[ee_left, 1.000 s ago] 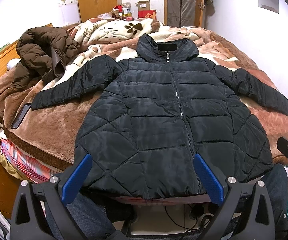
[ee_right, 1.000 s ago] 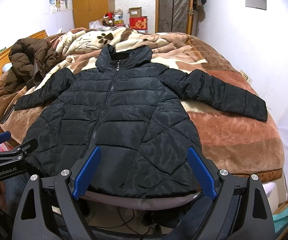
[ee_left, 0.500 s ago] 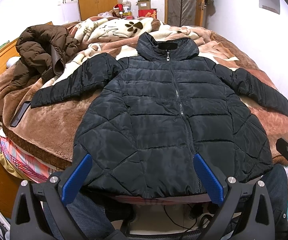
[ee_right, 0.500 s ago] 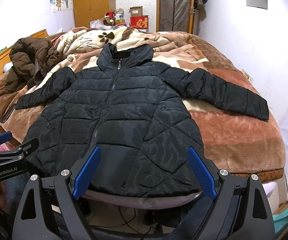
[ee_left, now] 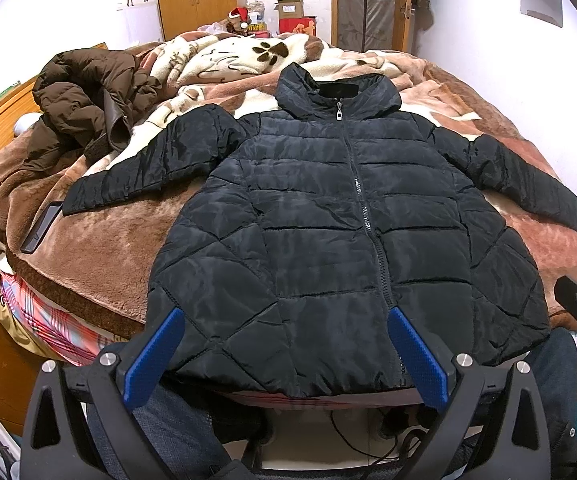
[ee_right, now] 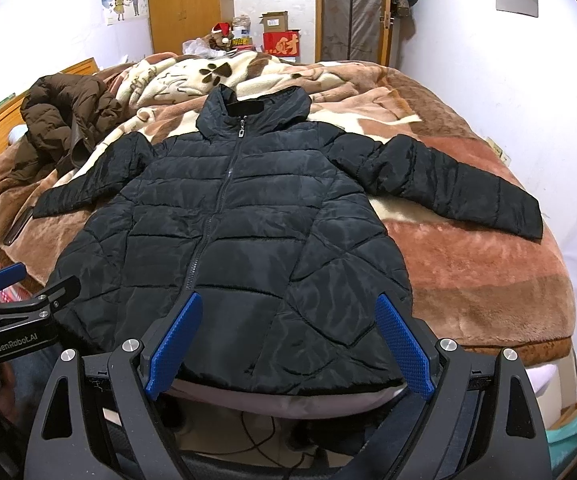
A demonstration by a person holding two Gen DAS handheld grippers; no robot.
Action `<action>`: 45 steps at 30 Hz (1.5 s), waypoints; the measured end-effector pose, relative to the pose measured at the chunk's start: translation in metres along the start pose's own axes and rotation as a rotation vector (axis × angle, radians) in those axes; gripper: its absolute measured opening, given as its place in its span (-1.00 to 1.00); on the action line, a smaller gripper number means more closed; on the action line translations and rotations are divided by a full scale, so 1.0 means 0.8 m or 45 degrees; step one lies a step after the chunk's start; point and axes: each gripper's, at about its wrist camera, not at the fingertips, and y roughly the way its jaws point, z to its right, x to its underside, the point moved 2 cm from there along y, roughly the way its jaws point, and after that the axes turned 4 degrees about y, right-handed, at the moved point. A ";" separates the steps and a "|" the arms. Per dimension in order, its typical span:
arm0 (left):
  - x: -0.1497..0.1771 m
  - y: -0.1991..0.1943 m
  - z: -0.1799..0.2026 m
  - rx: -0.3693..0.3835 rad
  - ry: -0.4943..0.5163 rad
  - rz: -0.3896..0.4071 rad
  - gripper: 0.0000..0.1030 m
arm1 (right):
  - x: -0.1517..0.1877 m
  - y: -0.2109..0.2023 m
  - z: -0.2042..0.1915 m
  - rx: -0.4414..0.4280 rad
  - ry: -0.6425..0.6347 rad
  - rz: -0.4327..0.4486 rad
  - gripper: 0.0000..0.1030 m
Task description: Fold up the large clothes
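Black puffer jacket lies flat, zipped, front up on brown blanket, sleeves spread, hem at near bed edge. My left gripper wide apart, empty, just before hem. My right gripper likewise. Brown coat heaped beyond jacket's left sleeve.

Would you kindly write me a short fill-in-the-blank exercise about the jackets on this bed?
1. The black puffer jacket lies flat with its front zipper fully ____.
2. Both of its sleeves are spread ____ to the sides.
3. The crumpled jacket near the wooden headboard is ____ in colour.
4. The left gripper and right gripper both hold ____.

Missing words: closed; outward; brown; nothing
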 end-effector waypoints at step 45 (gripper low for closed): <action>-0.053 0.092 -0.096 0.010 -0.204 -0.059 0.99 | -0.080 0.085 -0.048 -0.110 -0.075 -0.026 0.72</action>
